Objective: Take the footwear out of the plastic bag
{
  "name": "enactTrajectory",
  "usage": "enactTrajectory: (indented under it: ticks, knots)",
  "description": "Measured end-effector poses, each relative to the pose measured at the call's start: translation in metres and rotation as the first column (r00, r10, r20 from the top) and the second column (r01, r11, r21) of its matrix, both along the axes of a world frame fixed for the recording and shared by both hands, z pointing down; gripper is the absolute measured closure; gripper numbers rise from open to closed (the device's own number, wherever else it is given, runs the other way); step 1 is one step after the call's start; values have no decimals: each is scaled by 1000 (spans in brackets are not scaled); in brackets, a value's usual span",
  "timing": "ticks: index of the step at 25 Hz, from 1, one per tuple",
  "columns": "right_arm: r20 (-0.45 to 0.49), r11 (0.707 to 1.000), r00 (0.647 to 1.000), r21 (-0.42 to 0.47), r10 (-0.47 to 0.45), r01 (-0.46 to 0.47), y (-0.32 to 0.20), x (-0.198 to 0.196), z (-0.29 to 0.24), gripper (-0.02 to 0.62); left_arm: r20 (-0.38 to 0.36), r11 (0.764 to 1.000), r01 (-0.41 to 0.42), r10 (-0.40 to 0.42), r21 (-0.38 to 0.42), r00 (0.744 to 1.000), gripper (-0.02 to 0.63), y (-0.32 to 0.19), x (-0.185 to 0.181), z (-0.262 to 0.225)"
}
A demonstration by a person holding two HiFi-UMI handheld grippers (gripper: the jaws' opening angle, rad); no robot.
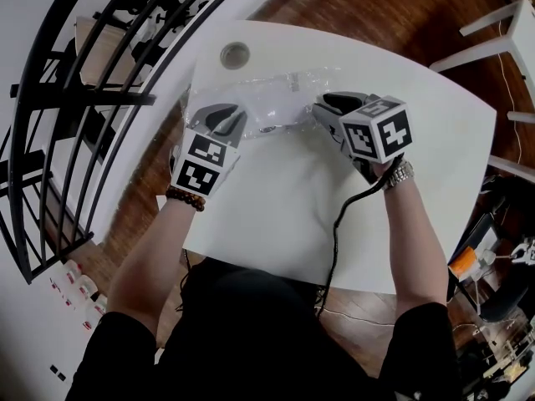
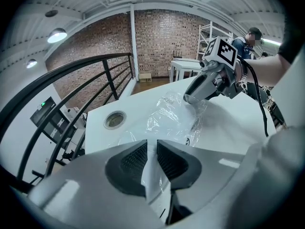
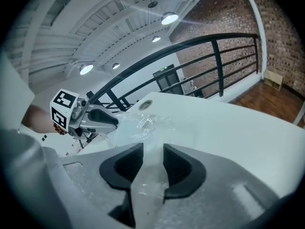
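Desk (image 1: 276,224): white, with rounded corners; a round cable port (image 1: 235,54) is set near its far edge.
Plastic bag (image 1: 280,90): clear, crinkled film lying on the far part of the desk, just beside the port, and spanning the space between the two tools.
Footwear (image 1: 272,107): a pale shape seen through the film, inside the bag and between the tools; its form cannot be made out.
Left tool (image 2: 151,151): at the bag's left end, angled downward; jaws nearly together, closed on a fold of film that fills the narrow slit between the pads.
Right tool (image 3: 152,161): at the bag's right end, angled downward; jaws stand wider apart; a strip of film lies in the gap, and the pads do not press on it.
Cable (image 1: 338,224): black, running from the right tool across the desk toward the person.
Wrists: bead bracelet (image 1: 185,197) on the left, wristwatch (image 1: 399,174) on the right.
Surroundings: black railing (image 1: 84,98) to the left of the desk; wooden floor (image 1: 401,15) beyond it.
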State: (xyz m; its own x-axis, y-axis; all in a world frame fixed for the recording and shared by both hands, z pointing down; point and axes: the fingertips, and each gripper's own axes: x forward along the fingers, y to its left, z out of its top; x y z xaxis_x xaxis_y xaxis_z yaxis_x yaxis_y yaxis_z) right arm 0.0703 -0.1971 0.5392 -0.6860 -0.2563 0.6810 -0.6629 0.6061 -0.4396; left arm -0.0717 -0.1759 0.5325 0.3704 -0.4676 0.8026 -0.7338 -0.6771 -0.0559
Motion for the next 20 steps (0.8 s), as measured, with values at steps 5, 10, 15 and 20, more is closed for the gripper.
enactTrajectory:
  ticks: [5,10,15,20]
  knots:
    - [-11,996,1000,-87,-3,2,4,-3,8,479,2,1000,-6,6,7,1000,528,-1,1,0]
    - [-16,992,1000,-125,-24,22,9,-9,7,509,8,1000,-11,11,16,1000,528,0,-1,-1]
    - [-12,994,1000,-110,-4,3,7,-6,5,534,20,1000,-18,18,19,1000,528,0,1,-2]
    - [-25,996,999,-81,30,-32,3,6,2,555,21,999,-15,15,28,1000,525,2,1,-3]
